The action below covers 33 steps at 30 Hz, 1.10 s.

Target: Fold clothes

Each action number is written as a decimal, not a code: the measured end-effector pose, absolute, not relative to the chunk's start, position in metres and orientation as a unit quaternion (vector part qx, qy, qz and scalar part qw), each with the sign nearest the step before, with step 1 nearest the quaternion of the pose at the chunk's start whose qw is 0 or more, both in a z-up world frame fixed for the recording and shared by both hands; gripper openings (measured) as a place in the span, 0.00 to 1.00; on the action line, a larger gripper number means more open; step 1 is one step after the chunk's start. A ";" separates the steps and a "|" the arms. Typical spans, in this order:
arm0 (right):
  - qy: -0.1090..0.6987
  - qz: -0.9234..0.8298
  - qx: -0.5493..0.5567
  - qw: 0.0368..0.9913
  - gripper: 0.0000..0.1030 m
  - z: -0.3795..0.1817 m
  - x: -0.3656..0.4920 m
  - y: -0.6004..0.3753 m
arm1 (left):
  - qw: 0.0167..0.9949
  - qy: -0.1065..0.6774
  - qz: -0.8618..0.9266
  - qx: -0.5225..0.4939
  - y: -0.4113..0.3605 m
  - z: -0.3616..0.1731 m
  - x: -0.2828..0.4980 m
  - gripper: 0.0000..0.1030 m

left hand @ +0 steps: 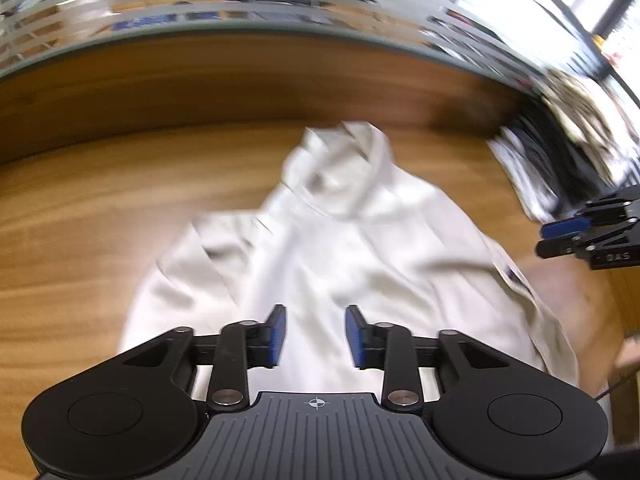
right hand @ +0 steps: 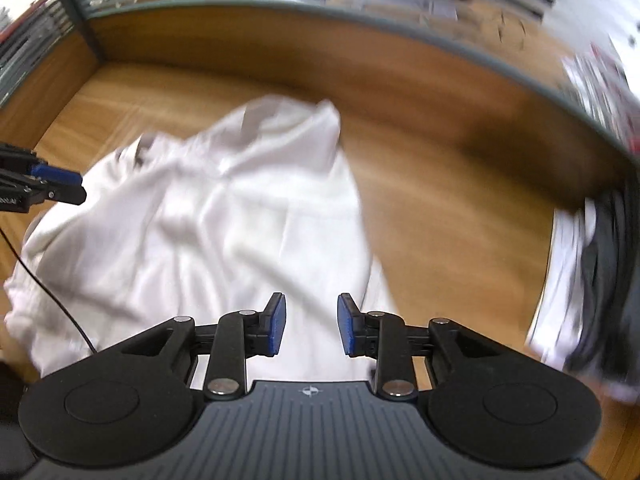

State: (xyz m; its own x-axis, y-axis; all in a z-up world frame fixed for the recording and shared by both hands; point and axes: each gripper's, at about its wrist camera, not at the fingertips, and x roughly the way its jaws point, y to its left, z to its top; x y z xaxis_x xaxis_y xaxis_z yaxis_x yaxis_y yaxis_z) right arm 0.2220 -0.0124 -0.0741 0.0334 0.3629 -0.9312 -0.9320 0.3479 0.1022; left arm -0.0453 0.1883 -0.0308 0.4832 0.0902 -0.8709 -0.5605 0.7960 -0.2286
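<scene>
A cream hooded sweatshirt [left hand: 340, 240] lies spread on the wooden table, hood toward the far wall. The same sweatshirt [right hand: 224, 216] fills the middle left of the right wrist view. My left gripper [left hand: 316, 336] hovers over its lower part, open, with nothing between its blue pads. My right gripper [right hand: 311, 326] stands open above the garment's right edge, its pads also free of cloth. The right gripper [left hand: 560, 236] shows at the right edge of the left wrist view, and the left gripper [right hand: 60, 186] at the left edge of the right wrist view. Both views are blurred.
A pile of dark and white clothes [left hand: 560, 160] sits at the table's far right, the same pile [right hand: 592, 292] showing in the right wrist view. A wooden wall [right hand: 320, 52] with glass above bounds the table's far side. A black cable [right hand: 48, 288] crosses the sweatshirt's left part.
</scene>
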 end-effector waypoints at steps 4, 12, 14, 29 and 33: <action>0.514 0.479 -0.283 0.652 0.34 -0.090 0.189 -0.060 | 0.819 0.492 0.163 -0.245 0.161 -0.041 -0.060 0.48; 0.533 0.476 -0.273 0.644 0.43 -0.117 0.121 -0.128 | 0.804 0.541 0.105 -0.223 0.098 -0.080 -0.083 0.60; 0.535 0.475 -0.279 0.641 0.43 -0.126 0.109 -0.138 | 0.798 0.550 0.108 -0.221 0.089 -0.089 -0.088 0.61; 0.469 0.527 -0.363 0.609 0.01 -0.120 0.087 -0.177 | 0.820 0.535 0.121 -0.165 0.019 -0.072 -0.054 0.76; 0.435 0.549 -0.349 0.623 0.01 -0.076 0.104 -0.187 | 0.829 0.534 0.095 -0.139 -0.005 -0.073 -0.028 0.77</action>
